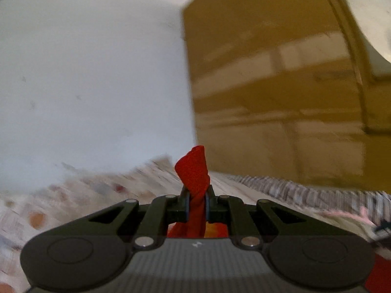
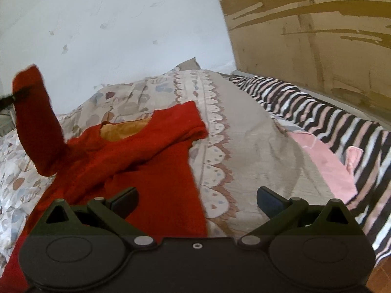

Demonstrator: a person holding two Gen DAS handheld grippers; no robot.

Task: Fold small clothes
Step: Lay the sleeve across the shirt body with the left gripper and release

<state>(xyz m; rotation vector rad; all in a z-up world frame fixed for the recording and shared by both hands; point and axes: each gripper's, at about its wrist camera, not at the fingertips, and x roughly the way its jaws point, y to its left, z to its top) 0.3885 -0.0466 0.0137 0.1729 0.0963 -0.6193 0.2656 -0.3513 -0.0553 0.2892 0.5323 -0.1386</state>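
A red top (image 2: 151, 161) of soft, slightly fuzzy knit is spread on a bed, its body lying flat just ahead of the right gripper (image 2: 196, 201) and its neckline open to show an orange-yellow lining. One short sleeve is laid out flat toward the far side of the bed. The other sleeve (image 2: 36, 122) is lifted clear of the covers into a drooping tube, where it is pinched near its end by dark fingertips (image 2: 17, 95) at the left edge of the right wrist view.

In the left wrist view the left gripper (image 1: 196, 202) is seen clamped together on a twisted strip of the same red cloth, which pokes up past the black pads in a folded, rounded tip. That view is heavily blurred.

The right gripper's two black fingers are held wide apart, with nothing between them; the top's edge lies below the left-side finger.

The bed is covered by a beige quilt (image 2: 244, 134) printed with scalloped rows and rounded pebble shapes. Beside it lie a wavy black, white and pink striped blanket (image 2: 330, 119) and a plain pink cloth (image 2: 325, 163). A white plastered wall (image 2: 110, 24) and a scuffed brown board (image 2: 317, 36) stand behind.
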